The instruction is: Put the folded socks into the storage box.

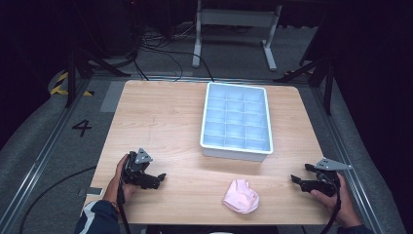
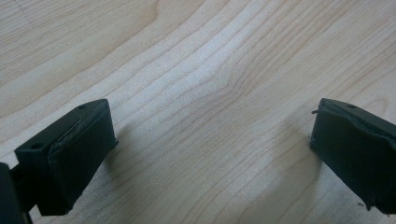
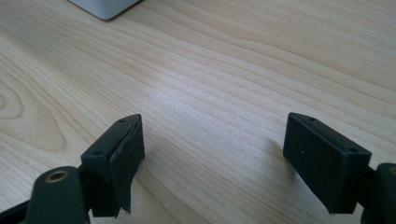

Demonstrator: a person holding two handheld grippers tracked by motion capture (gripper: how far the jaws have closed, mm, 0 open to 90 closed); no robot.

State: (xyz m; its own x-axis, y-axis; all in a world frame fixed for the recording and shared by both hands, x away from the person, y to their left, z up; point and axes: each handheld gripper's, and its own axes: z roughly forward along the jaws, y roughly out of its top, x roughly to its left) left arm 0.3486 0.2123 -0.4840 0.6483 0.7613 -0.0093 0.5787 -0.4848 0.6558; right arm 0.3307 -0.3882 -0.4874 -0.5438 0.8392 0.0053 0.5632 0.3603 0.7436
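1. Left gripper [image 1: 157, 178]: jaws spread over the bare light wooden table [image 1: 160, 122], nothing between them.
2. Right gripper [image 1: 295, 179]: jaws spread, empty.
3. Crumpled pink cloth [image 1: 240, 196] lies between both grippers, apart from each.

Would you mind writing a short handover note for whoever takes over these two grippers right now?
Left gripper: open, nothing between the jaws, resting low at the near left of the table.
Right gripper: open, nothing between the jaws, low at the near right edge.
Pink cloth: crumpled on the table near the front edge, between the two grippers and closer to the right one; neither touches it.
White tray: divided into compartments, sits beyond the cloth toward the far side; its compartments look empty.
Done: nothing visible yet.
Left: probably picking up the cloth, and the tray may be where it goes.
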